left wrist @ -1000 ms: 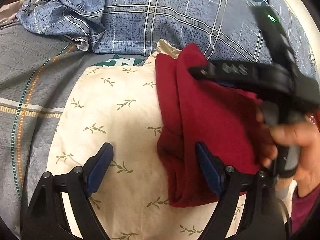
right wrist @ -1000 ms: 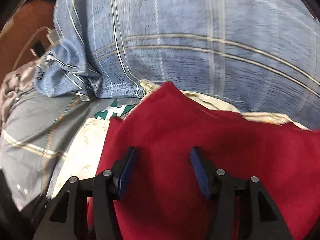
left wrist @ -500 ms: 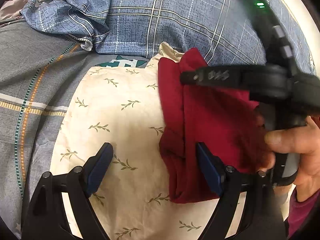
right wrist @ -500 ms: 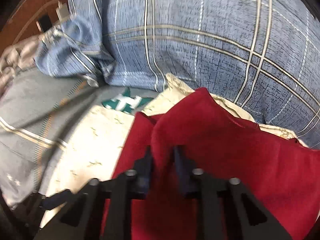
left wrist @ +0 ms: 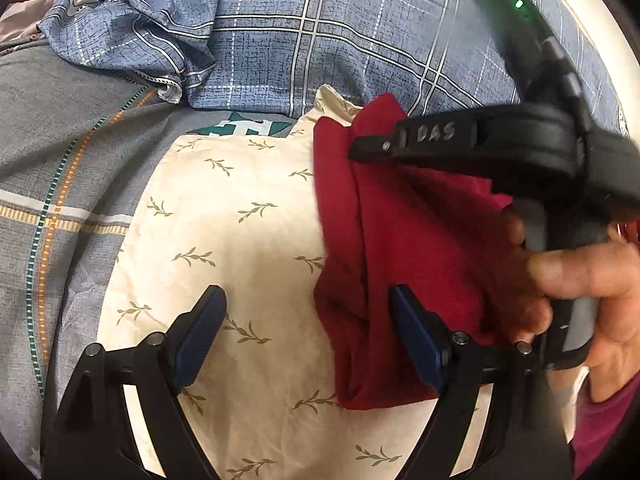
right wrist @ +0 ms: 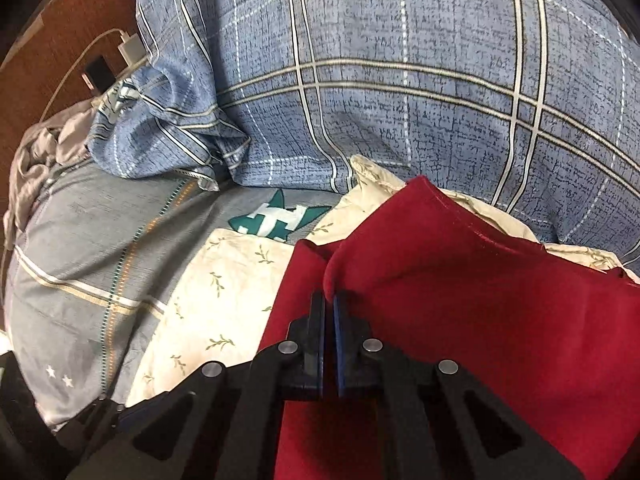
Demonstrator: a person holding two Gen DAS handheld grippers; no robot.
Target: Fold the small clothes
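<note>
A dark red garment point(left wrist: 404, 248) lies partly folded on a cream pillow with a leaf print point(left wrist: 240, 216). My left gripper point(left wrist: 308, 328) is open just above the pillow, its right finger at the garment's near left edge. My right gripper point(right wrist: 329, 300) is shut on a fold of the red garment point(right wrist: 460, 292) at its left edge and lifts that fold a little. In the left wrist view the right gripper point(left wrist: 360, 148) reaches in from the right over the garment's far corner, held by a hand.
A blue plaid quilt point(right wrist: 400, 80) is piled behind the pillow. A grey striped bedsheet point(left wrist: 60, 168) lies to the left. A white charger with a cable point(right wrist: 130, 50) sits on a brown surface at the far left.
My right gripper closed from open onto a fold of the red garment and raised it. My left gripper stayed open in place.
</note>
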